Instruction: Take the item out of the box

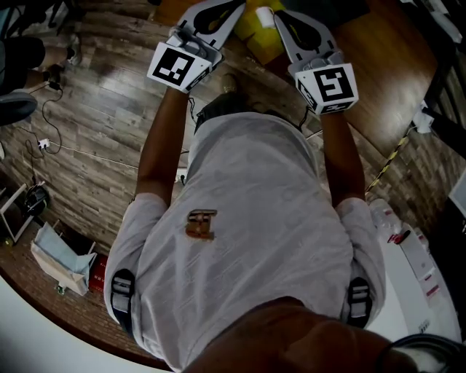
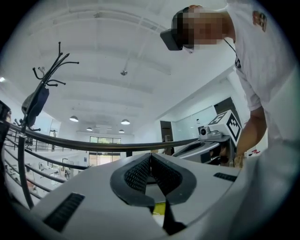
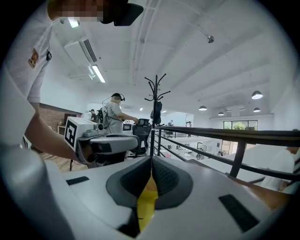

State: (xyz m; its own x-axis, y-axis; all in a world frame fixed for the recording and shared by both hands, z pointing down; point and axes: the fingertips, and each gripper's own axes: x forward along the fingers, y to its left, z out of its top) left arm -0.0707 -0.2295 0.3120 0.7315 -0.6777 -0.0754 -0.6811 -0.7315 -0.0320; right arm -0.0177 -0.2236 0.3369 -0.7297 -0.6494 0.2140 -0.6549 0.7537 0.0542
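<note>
In the head view both grippers are held out in front of the person's chest, near the top edge. My left gripper [image 1: 224, 9] and my right gripper [image 1: 287, 17] flank a yellow box [image 1: 259, 38], on which a small white item [image 1: 265, 16] shows. The left gripper view has the left gripper [image 2: 150, 155] with its jaws meeting, nothing between them, and a yellow sliver below. The right gripper [image 3: 151, 160] is likewise shut and empty in its own view, over the yellow box [image 3: 146, 206]. Each gripper sees the other beside it.
A brown wooden tabletop [image 1: 378, 58] lies behind the yellow box. A metal railing [image 3: 234, 138] and a coat stand [image 3: 155, 101] stand ahead. Another person [image 3: 114, 115] works farther off. Cables [image 1: 51, 116] cross the wooden floor, and an open carton [image 1: 60, 258] sits at the lower left.
</note>
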